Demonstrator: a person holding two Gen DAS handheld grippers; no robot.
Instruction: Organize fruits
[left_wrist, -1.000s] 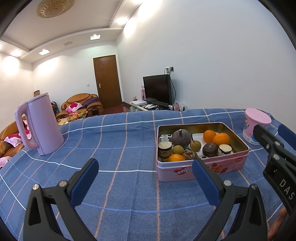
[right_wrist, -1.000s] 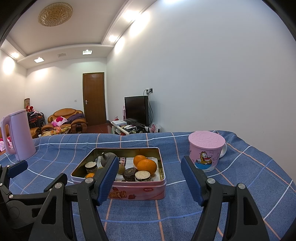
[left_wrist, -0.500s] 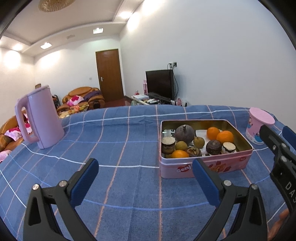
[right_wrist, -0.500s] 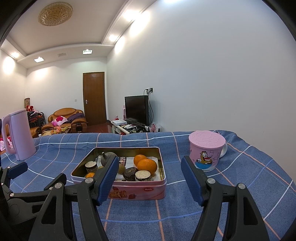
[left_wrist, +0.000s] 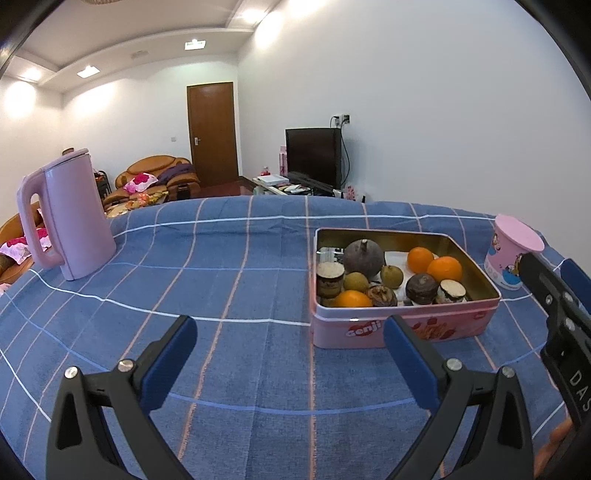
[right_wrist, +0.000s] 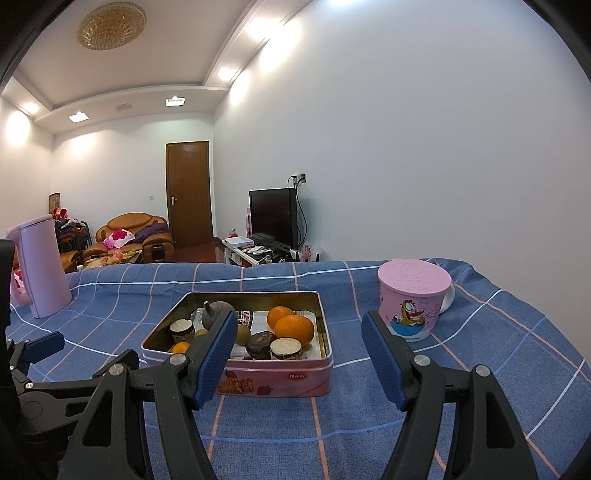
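A pink tin (left_wrist: 402, 334) on the blue checked tablecloth holds several fruits: oranges (left_wrist: 445, 268), a large dark purple fruit (left_wrist: 364, 254), small greenish-brown fruits (left_wrist: 391, 276) and dark round pieces with pale cut tops (left_wrist: 330, 275). My left gripper (left_wrist: 290, 356) hovers over bare cloth in front and to the left of the tin, open and empty. My right gripper (right_wrist: 301, 350) is open too, in front of the tin's (right_wrist: 280, 380) right end, holding nothing; the oranges (right_wrist: 293, 328) lie just beyond its left finger (right_wrist: 218, 350).
A pink lidded cartoon cup (right_wrist: 412, 295) stands right of the tin, with a white dish behind it. A tall pink kettle (left_wrist: 66, 218) stands at the far left of the table. Beyond the table are a TV, sofas and a door.
The left wrist view has tilted slightly, so the tin and kettle sit a little differently in it. The right gripper has not moved. Nothing was grasped or released.
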